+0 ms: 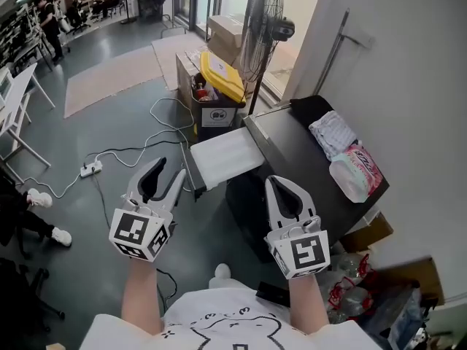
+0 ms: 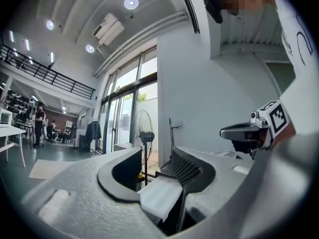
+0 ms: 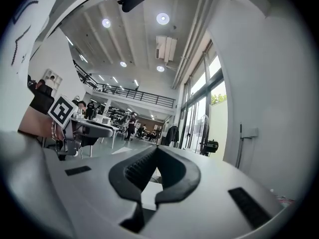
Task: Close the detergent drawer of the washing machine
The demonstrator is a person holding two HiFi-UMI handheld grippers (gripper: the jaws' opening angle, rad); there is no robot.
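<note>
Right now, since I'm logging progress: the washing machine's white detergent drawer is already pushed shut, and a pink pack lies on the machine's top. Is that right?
No: the head view shows the white detergent drawer pulled out of the washing machine, not pushed shut. The pink pack does lie on the machine's top.

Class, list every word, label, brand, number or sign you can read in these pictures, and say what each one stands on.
No text here can be read.
The sticker on the yellow-lidded bin: too small to read.
The pink packet on the washing machine: print blurred.
The marker cube on the left gripper, and the one on the right gripper: black-and-white square patterns, not words.
</note>
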